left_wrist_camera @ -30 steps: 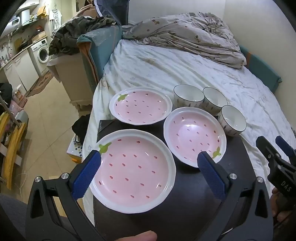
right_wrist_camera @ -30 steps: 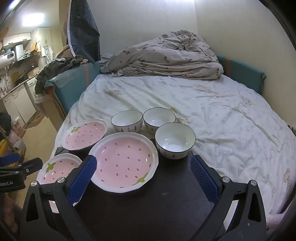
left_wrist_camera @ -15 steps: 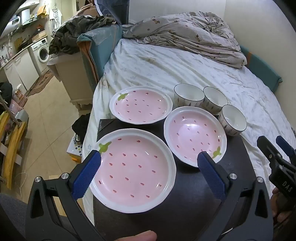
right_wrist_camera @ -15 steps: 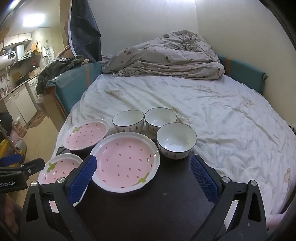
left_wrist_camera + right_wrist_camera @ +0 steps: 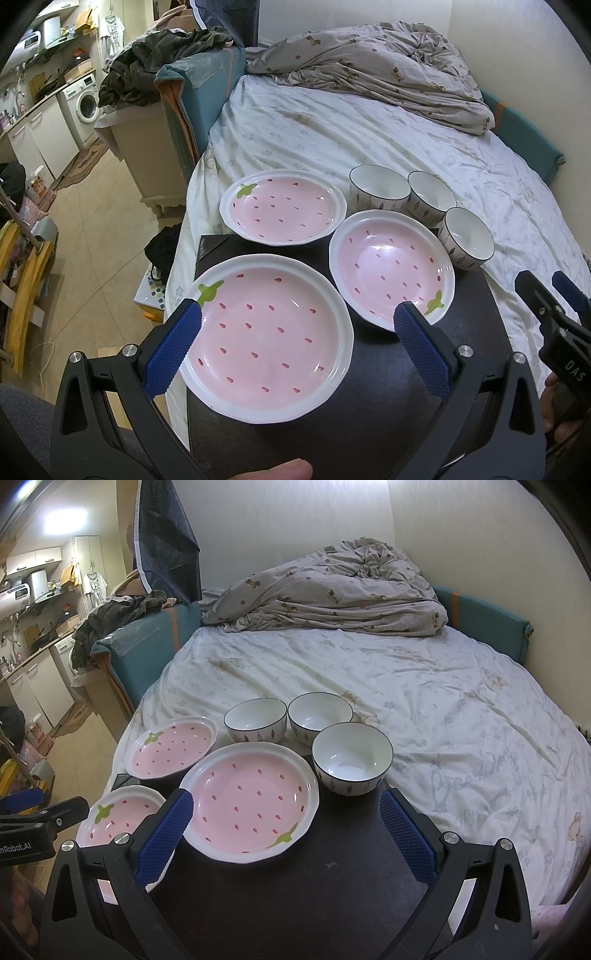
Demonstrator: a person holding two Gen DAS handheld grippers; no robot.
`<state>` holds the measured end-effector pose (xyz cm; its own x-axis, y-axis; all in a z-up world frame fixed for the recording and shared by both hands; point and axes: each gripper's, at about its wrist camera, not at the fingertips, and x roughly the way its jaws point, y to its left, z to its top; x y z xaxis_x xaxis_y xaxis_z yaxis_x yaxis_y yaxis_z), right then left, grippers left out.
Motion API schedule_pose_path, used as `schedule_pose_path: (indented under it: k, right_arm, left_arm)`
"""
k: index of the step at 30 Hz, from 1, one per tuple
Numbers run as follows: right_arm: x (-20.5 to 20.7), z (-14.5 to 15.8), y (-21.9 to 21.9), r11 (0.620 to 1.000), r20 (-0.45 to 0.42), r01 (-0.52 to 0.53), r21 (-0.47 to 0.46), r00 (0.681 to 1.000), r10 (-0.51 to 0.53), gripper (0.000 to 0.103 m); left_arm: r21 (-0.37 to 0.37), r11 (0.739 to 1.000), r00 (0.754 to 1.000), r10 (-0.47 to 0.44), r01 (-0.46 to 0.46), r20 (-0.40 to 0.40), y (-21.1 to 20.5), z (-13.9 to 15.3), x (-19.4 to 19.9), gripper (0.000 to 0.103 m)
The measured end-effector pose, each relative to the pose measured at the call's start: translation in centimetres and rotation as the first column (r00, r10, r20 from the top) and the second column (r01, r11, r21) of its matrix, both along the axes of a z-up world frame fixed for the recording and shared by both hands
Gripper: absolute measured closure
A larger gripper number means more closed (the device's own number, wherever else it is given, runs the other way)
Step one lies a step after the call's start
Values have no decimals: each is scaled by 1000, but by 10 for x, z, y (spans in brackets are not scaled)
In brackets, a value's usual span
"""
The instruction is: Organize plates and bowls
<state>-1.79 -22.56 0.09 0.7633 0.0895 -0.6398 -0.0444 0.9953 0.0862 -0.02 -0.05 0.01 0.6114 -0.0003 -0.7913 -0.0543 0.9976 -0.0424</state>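
Note:
Three pink strawberry plates lie on a dark board (image 5: 436, 373): a near left plate (image 5: 267, 338), a right plate (image 5: 391, 266) and a far plate (image 5: 282, 206). Three white bowls stand behind them: left (image 5: 378, 184), middle (image 5: 430, 194), right (image 5: 469, 236). My left gripper (image 5: 295, 345) is open and empty, its fingers hovering over the near left plate. My right gripper (image 5: 282, 829) is open and empty, above the right plate (image 5: 251, 799), with the right bowl (image 5: 351, 757) just beyond. The right gripper also shows at the edge of the left wrist view (image 5: 554, 317).
The board rests on the near end of a bed with a white sheet (image 5: 424, 686) and a crumpled duvet (image 5: 332, 598) at the far end. A wall runs along the right. A teal headboard (image 5: 199, 96), cabinet and tiled floor (image 5: 92, 258) lie to the left.
Both grippers have shifted only slightly; the right wrist view has crept a little forward toward the dishes. No dish has moved.

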Motion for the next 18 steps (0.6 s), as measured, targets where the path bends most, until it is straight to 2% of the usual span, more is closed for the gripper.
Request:
schedule_pose_path:
  k: [18]
  right_arm:
    - [0, -2, -2, 1000, -7, 4, 2, 1000, -4, 0]
  left_arm:
    - [2, 1000, 1000, 1, -1, 0, 1, -4, 1, 0]
